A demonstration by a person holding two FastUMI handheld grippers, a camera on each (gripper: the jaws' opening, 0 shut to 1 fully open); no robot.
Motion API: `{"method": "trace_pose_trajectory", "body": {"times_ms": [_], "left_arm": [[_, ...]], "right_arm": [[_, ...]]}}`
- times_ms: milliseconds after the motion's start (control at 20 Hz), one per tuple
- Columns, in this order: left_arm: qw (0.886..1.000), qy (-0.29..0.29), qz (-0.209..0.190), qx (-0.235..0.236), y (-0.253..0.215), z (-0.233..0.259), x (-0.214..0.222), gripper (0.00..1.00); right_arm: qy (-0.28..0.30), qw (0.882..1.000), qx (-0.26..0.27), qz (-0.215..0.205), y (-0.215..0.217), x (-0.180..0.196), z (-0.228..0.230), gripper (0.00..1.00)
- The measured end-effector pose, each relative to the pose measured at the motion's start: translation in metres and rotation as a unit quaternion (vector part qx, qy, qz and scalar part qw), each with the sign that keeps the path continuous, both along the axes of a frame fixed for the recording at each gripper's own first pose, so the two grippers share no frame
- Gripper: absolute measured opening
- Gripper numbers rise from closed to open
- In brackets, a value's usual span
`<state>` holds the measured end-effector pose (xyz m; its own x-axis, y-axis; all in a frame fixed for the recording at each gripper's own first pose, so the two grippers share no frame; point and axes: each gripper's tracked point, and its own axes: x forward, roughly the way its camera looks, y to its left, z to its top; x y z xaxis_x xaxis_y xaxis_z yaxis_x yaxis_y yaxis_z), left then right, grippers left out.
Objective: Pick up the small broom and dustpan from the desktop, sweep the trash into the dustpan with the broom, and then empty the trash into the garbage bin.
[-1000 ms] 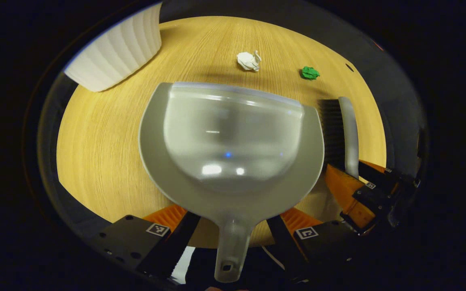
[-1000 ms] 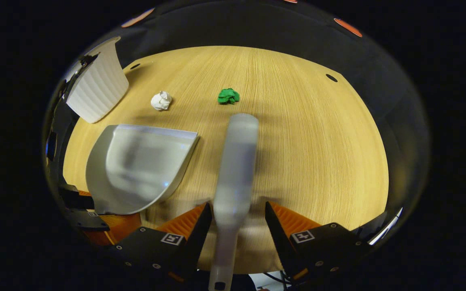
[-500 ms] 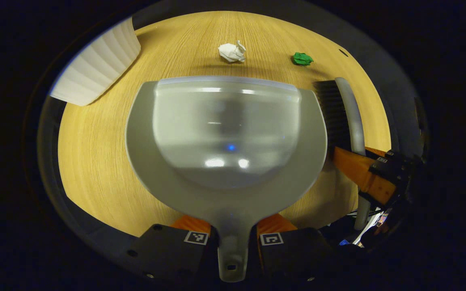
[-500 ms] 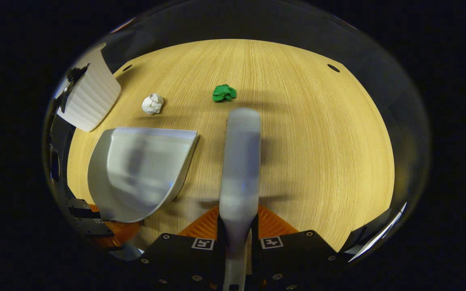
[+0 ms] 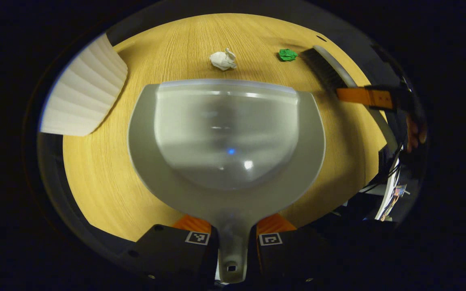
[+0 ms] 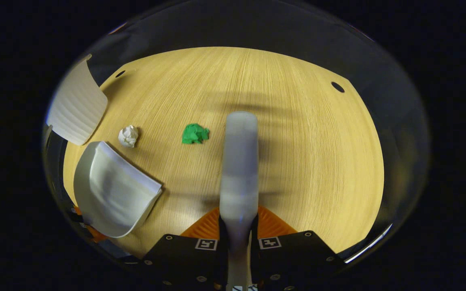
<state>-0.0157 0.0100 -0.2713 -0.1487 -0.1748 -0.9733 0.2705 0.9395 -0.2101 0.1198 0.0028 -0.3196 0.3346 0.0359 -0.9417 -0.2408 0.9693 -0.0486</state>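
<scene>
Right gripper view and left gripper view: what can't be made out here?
- Broom bristles: right gripper view, hidden under its own grey back.
- Garbage bin opening: cut off by the image edge in both views.
- Right gripper fingertips: left gripper view, too small and side-on.
- Dustpan lip touching the desktop: unclear, blurred.

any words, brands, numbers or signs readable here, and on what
No readable words, brands or numbers.
Left claw: a black-and-white square marker on each finger, a pattern, no text.
Right claw: the same kind of markers, no text.
Dustpan, broom, garbage bin: unmarked.
</scene>
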Motion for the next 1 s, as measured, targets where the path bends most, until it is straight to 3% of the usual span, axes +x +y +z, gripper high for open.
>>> {"method": "trace_pose_trajectory", "body": {"times_ms": [300,500,750,1000], "left_arm": [[0.994,0.021,-0.107,-0.022,0.026,-0.006,0.008,0.3],[0.982,0.024,-0.183,-0.026,0.044,-0.002,0.031,0.3],[0.968,0.005,-0.245,-0.047,0.034,-0.006,0.037,0.3],[0.958,-0.011,-0.28,-0.066,0.031,-0.007,0.043,0.3]], "right_arm": [[0.007,0.996,-0.004,0.084,0.01,0.055,-0.004,0.22],[0.036,0.989,0.01,0.14,0.027,0.06,-0.008,0.22],[0.064,0.968,0.069,0.232,0.083,0.03,-0.005,0.22],[0.114,0.941,0.141,0.285,0.132,0.006,-0.001,0.23]]}}
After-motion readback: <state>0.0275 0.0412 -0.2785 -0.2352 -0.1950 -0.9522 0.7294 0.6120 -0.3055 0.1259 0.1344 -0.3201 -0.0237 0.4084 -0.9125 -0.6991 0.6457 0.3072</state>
